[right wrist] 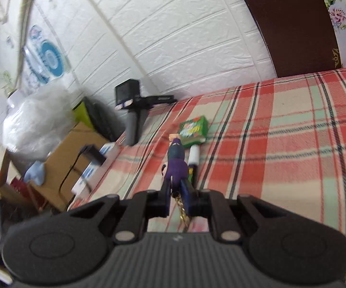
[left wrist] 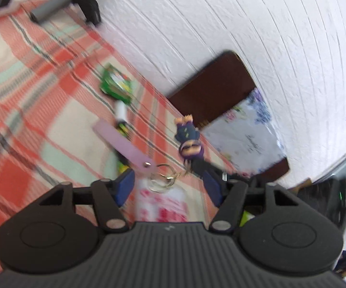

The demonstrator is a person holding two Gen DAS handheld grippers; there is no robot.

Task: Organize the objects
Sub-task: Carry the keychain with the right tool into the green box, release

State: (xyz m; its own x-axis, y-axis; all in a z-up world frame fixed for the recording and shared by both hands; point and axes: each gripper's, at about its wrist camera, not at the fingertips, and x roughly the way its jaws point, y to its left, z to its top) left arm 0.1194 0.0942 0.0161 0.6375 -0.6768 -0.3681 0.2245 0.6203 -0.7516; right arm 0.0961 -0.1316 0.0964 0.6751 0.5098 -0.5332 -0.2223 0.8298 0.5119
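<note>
Right gripper [right wrist: 175, 193] is clamped narrow on the lower end of a small purple figurine keychain [right wrist: 176, 165], raised above the plaid tablecloth [right wrist: 293, 144]; a gold chain [right wrist: 183, 210] trails back between the fingers. Left gripper [left wrist: 168, 187] stands wide with nothing between its blue pads [left wrist: 125, 187]; it holds nothing. From the left wrist view the same figure hangs off the right gripper's tip, and key rings [left wrist: 162, 176] join it to a lilac strap [left wrist: 122, 141] that sags toward the cloth. Left on the table, grouped close: a green box [right wrist: 194, 129] and a white-capped marker [right wrist: 193, 160] just beside it, with a pink-printed white container [left wrist: 161, 206] directly under the left gripper. Risks, as I judge them: the grip sits on the end of the figurine, so a swing of the heavier strap and rings could twist it loose. The dangling strap could drag across the marker and roll it, or snag the open left fingers. The left view is motion-blurred, so whether the rings touch the container is unclear. A drop near the table edge would send the keychain into the clutter below.
</note>
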